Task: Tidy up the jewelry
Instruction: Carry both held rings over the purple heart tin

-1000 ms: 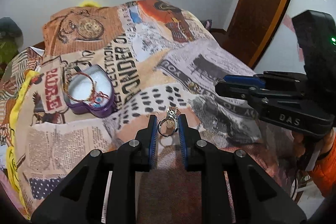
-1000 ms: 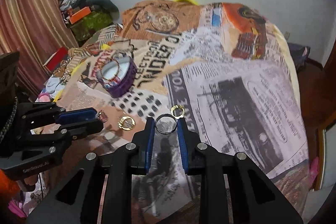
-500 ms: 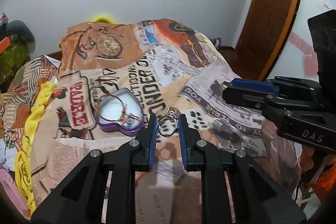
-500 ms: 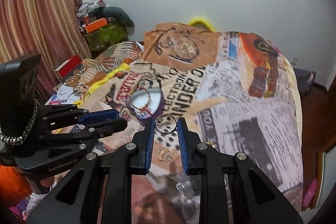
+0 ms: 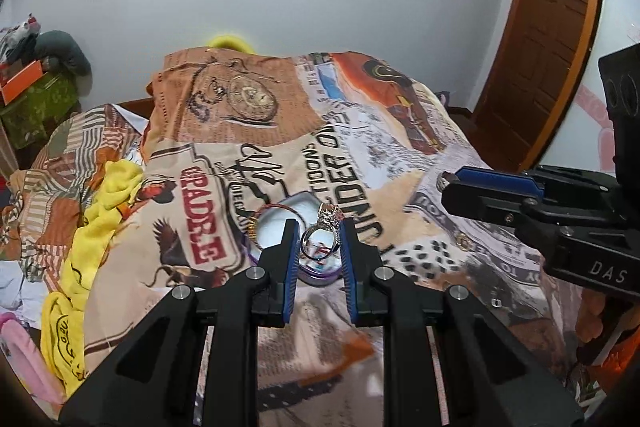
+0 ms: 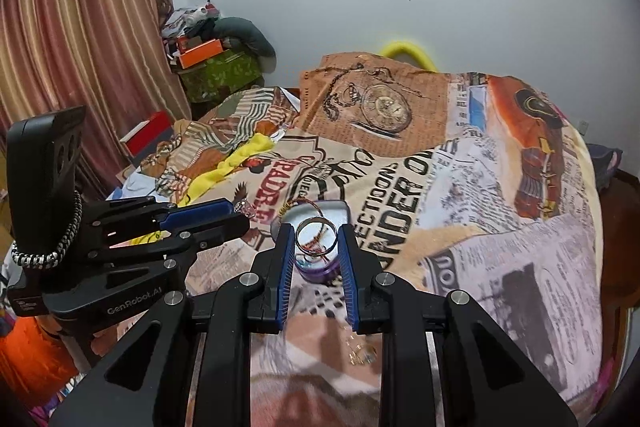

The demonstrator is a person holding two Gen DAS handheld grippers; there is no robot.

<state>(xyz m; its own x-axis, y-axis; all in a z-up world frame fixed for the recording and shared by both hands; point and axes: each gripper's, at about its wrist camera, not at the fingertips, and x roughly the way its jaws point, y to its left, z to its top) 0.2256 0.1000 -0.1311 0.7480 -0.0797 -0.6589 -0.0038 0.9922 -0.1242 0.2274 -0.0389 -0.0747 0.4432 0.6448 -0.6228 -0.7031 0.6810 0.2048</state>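
Over the newspaper-print bedspread, above the purple heart-shaped tin with its red-and-gold bangle, my left gripper pinches a silver ring with a jewelled crown while my right gripper clamps a plain silver band
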